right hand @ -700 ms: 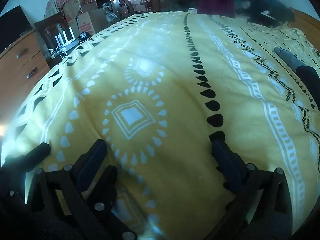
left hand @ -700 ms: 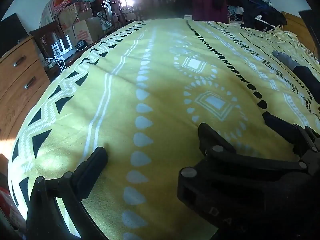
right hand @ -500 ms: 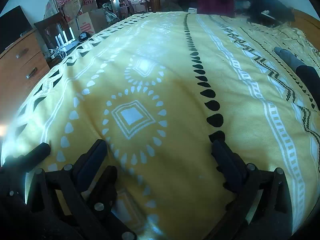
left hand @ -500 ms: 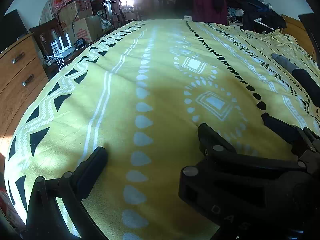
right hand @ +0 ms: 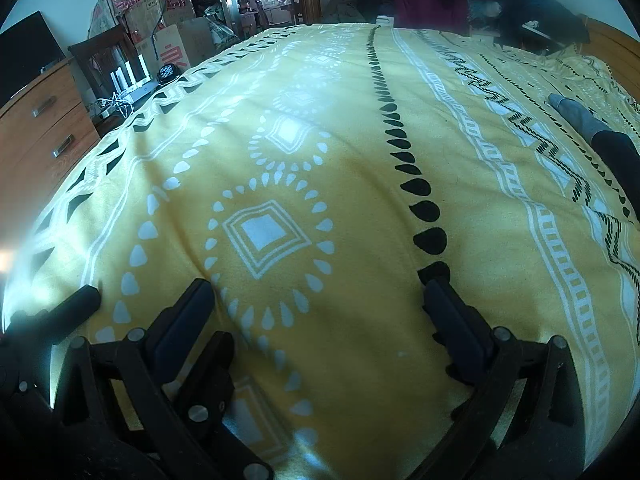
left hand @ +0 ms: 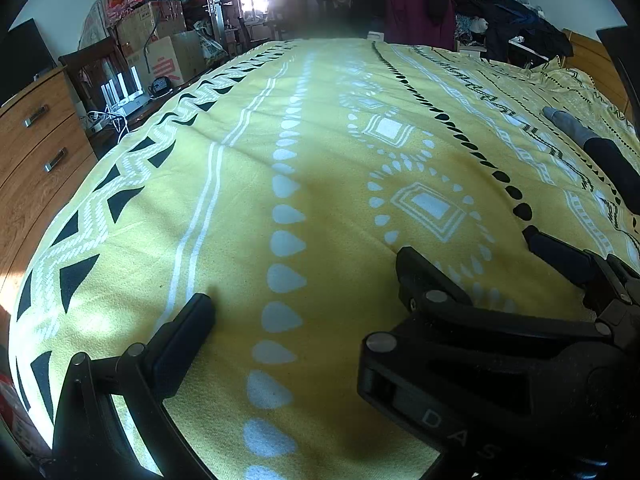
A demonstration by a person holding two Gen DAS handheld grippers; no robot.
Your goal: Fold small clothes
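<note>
Sunlit and cluttered, the bedroom around us holds a bed under a yellow blanket (left hand: 248, 184) patterned with white teardrops, diamonds and black zigzags. At about ten o'clock in both views we see a wooden dresser (left hand: 36, 152) with metal handles, and beyond it cardboard boxes (right hand: 168, 40) stacked by the doorway. Heaped clothes (left hand: 472, 4) sit past the far end of the bed at around one o'clock. Our left claw (left hand: 302, 280) hovers low over the blanket with its fingers spread wide and nothing between them; our right claw (right hand: 316, 290) is likewise spread wide and empty, just beside the left one, whose finger shows at eight o'clock in the right wrist view. The only small garment we can make out is a grey and dark sock (left hand: 592, 144) lying on the blanket at three o'clock, well apart from both claws; in the right wrist view it lies at about two o'clock (right hand: 592, 128).
</note>
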